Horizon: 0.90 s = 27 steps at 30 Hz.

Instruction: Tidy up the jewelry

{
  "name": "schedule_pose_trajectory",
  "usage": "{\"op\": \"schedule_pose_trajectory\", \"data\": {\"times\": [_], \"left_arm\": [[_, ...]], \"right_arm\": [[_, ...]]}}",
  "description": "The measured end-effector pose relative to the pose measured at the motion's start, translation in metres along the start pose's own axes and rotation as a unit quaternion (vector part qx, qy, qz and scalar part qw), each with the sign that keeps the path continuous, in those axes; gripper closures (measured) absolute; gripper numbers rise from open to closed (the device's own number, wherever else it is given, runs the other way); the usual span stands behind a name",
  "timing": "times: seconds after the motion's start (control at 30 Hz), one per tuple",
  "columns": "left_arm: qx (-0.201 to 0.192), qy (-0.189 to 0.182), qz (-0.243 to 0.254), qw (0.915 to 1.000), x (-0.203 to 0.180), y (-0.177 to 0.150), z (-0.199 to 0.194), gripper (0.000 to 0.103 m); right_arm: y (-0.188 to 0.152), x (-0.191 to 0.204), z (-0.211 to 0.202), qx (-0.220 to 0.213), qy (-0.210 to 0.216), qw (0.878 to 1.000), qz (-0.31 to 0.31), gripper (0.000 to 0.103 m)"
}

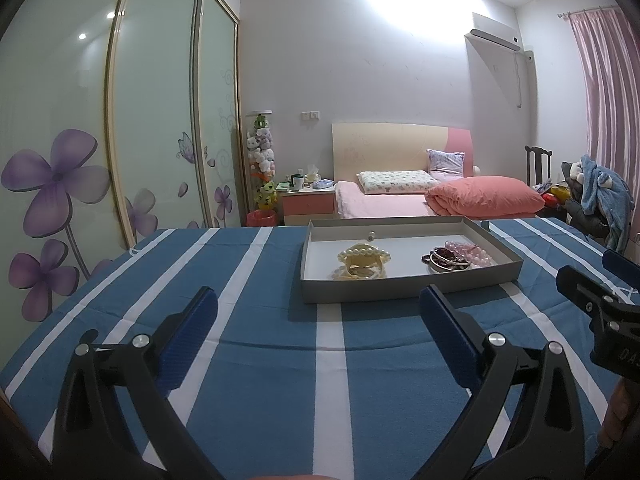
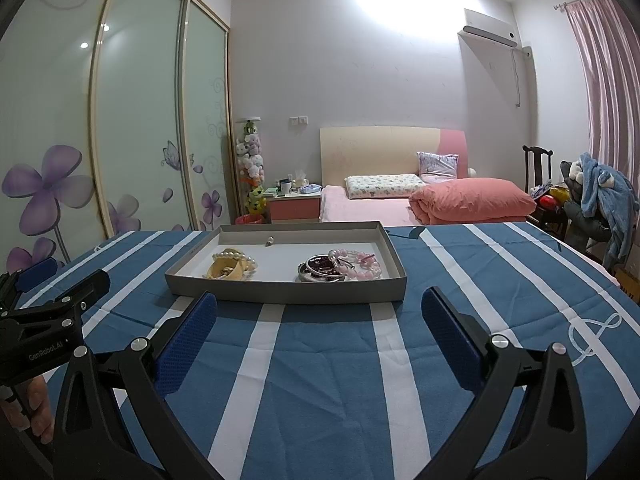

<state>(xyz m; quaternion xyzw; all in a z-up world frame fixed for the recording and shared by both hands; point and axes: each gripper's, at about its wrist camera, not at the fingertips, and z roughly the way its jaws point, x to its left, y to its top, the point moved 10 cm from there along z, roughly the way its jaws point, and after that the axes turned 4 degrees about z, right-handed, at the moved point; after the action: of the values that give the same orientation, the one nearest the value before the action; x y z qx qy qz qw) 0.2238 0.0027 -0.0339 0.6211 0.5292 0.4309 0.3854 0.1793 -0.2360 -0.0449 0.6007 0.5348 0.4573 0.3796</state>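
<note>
Striped table [image 1: 260, 360] bears grey tray [image 1: 404, 293]

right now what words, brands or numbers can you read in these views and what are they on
"GenRobot.AI": white print on the black body of the left tongs, seen in the right wrist view.
"DA": cut-off letters on the black body of the right tongs, at the left wrist view's right edge; the rest runs out of frame.
Small mark on the grey tray's left wall: too small to read.
No other readable text.
</note>
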Motion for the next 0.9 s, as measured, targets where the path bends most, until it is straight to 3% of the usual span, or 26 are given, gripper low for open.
{"op": "schedule_pose_trajectory", "data": {"times": [0.9], "left_arm": [[-0.001,-0.007,0.003,1.0,-0.0082,-0.0032,-0.0013,0.004]], "right_arm": [[-0.0027,-0.0005,-0.0001,0.002,0.001,1.0,0.002,0.002]]}}
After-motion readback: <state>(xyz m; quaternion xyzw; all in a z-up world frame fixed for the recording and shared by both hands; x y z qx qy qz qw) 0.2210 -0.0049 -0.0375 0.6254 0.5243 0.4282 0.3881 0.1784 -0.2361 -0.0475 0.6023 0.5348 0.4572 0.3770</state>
